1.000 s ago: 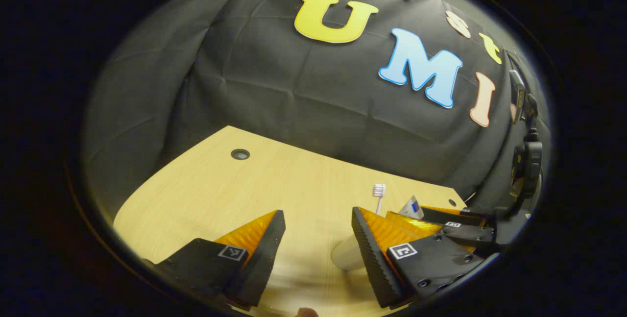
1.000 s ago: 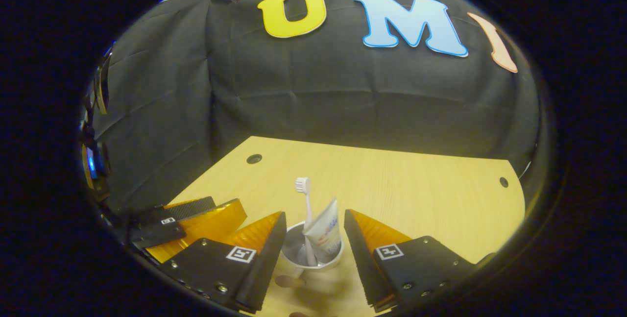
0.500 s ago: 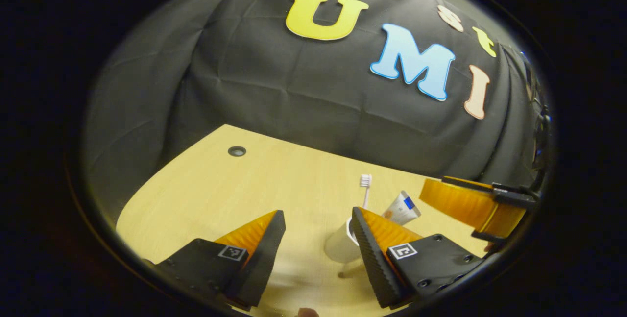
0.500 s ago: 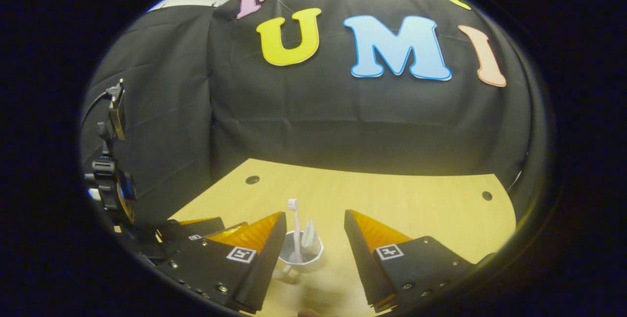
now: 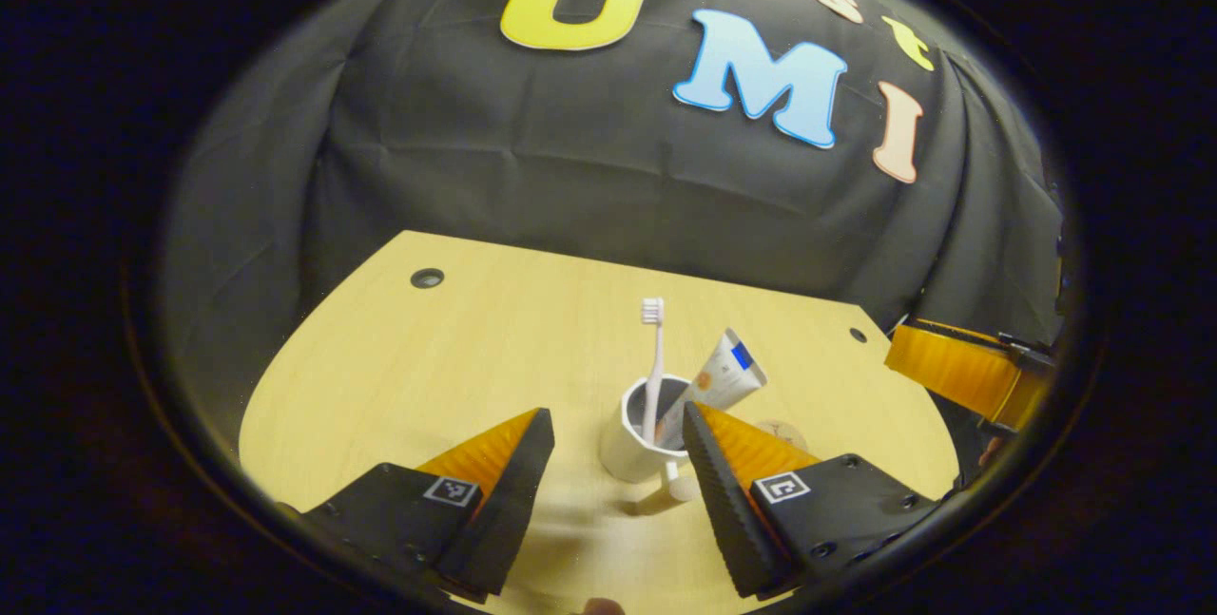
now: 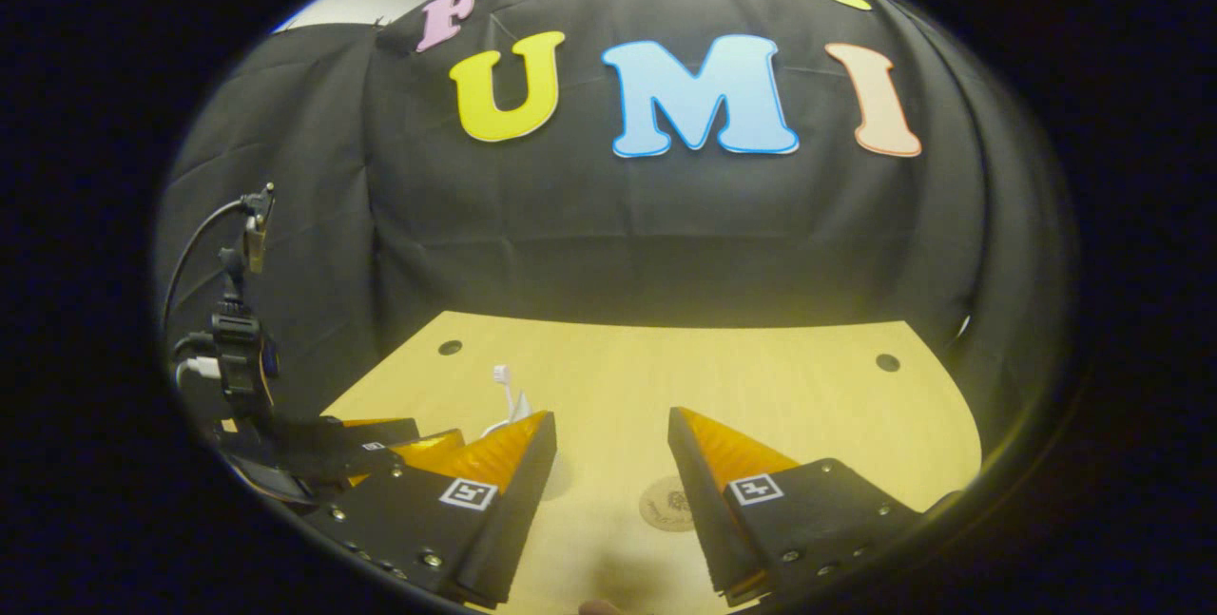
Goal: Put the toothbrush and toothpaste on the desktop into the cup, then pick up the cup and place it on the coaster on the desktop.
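Observation:
A white cup [image 5: 631, 442] stands on the wooden desk [image 5: 456, 349] with a white toothbrush [image 5: 652, 349] and a toothpaste tube [image 5: 720, 377] upright in it. My left gripper [image 5: 615, 417] is open, and the cup sits just ahead between its fingers, close to the right one. A round brown coaster [image 5: 785, 429] lies right of the cup, partly hidden. In the right gripper view the coaster [image 6: 668, 504] lies between the fingers of my open right gripper [image 6: 610, 419]. The toothbrush head [image 6: 501, 374] peeks out behind its left finger.
The desk has cable holes at its back corners [image 5: 427, 278] [image 5: 859, 335]. The right gripper's orange finger [image 5: 951, 373] shows at the right edge of the left gripper view. A camera stand with cables [image 6: 233, 330] is off the desk's left side.
The right gripper has pulled away from the cup and swung right over the coaster. The left gripper has turned toward the cup, which now stands between its fingers.

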A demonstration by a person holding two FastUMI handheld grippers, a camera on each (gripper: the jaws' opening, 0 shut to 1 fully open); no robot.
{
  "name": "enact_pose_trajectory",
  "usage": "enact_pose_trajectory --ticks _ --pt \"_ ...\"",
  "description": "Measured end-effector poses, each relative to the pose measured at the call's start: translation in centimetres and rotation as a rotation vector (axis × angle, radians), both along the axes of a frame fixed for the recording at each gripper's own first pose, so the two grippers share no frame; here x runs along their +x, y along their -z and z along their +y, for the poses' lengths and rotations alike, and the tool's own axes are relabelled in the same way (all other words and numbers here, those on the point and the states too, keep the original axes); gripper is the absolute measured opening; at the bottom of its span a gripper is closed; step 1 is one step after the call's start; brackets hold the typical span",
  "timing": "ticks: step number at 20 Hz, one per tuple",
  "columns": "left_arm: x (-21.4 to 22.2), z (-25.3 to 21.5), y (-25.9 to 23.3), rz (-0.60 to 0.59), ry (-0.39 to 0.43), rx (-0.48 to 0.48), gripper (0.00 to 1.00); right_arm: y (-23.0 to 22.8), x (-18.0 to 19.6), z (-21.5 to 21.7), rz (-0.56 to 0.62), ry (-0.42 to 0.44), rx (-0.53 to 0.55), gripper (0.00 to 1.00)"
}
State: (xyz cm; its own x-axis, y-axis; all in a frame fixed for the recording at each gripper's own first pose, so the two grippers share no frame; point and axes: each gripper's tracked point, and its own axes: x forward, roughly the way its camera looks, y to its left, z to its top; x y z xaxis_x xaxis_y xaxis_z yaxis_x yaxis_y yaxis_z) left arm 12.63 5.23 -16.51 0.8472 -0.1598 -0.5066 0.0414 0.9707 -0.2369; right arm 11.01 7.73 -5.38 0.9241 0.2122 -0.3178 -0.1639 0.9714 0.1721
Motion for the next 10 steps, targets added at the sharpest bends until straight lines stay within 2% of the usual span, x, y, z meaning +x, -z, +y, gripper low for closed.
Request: enact_pose_trajectory --ticks 6,10 --pt "-1.1 -2.3 2.1 0.109 0.054 0.027 0.9 1.3 -1.6 -3.6 0.044 0.041 0.003 0.74" --pt "-1.4 -2.9 3.6 0.206 0.051 0.022 0.89 2.1 -2.1 -4.9 0.069 0.049 0.023 0.74"
